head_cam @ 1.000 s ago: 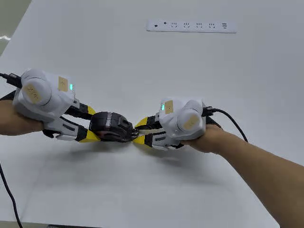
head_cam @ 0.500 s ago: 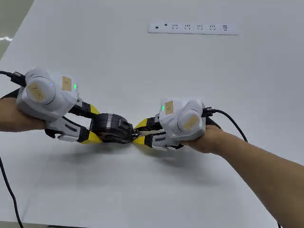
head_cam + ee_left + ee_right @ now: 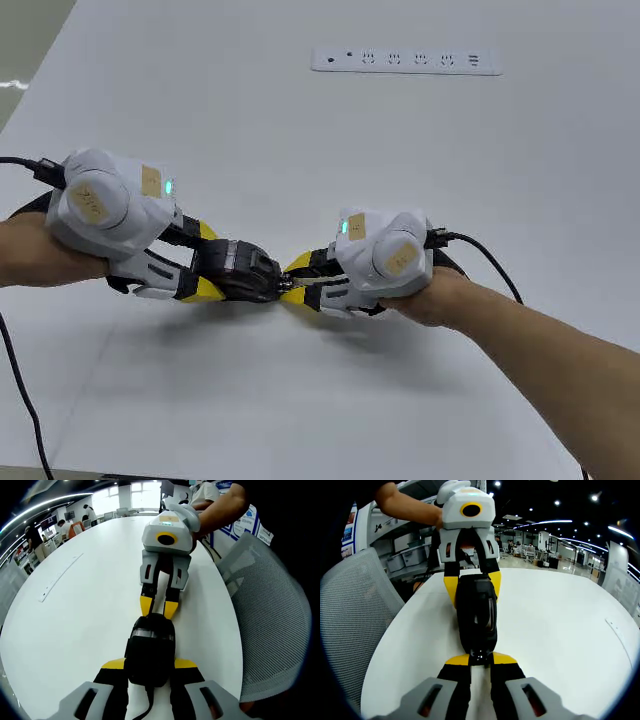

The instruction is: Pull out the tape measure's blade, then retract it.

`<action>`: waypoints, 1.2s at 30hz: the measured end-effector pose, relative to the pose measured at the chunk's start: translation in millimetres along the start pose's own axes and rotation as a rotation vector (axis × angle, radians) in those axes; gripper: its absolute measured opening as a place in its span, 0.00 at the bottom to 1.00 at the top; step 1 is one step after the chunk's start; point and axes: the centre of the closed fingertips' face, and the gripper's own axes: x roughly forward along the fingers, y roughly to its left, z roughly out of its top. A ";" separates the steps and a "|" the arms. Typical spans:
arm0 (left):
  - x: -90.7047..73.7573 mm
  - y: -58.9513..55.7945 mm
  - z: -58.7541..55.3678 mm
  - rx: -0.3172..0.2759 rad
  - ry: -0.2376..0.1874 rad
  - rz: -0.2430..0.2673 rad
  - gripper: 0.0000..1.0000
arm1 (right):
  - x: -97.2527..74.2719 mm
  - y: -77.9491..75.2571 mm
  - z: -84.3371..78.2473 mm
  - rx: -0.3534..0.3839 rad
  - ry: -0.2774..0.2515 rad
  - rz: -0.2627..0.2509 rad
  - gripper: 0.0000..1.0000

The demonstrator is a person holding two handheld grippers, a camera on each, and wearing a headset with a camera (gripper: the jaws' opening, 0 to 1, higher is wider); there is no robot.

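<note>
Meeting above a white table (image 3: 400,150), left fingers (image 3: 203,290) clamp the tape measure (image 3: 240,270), right fingers (image 3: 300,261) its blade (image 3: 303,281).

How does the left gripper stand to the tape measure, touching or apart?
Touching. In the left gripper view, the left gripper has its yellow-tipped jaws against both sides of the tape measure, no gap.

on the table (image 3: 300,400), the tape measure (image 3: 240,270) sat between our left gripper (image 3: 207,262) and right gripper (image 3: 298,280), power strip (image 3: 405,60) behind.
</note>
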 end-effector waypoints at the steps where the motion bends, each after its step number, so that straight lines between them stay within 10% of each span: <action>1: 0.0 0.0 -0.2 0.000 0.003 0.003 0.28 | 0.0 0.1 0.1 0.001 0.002 -0.001 0.12; 36: 0.0 -1.8 -1.2 0.007 -0.005 -0.028 0.28 | -10.5 3.1 -6.5 -0.010 0.069 0.011 0.10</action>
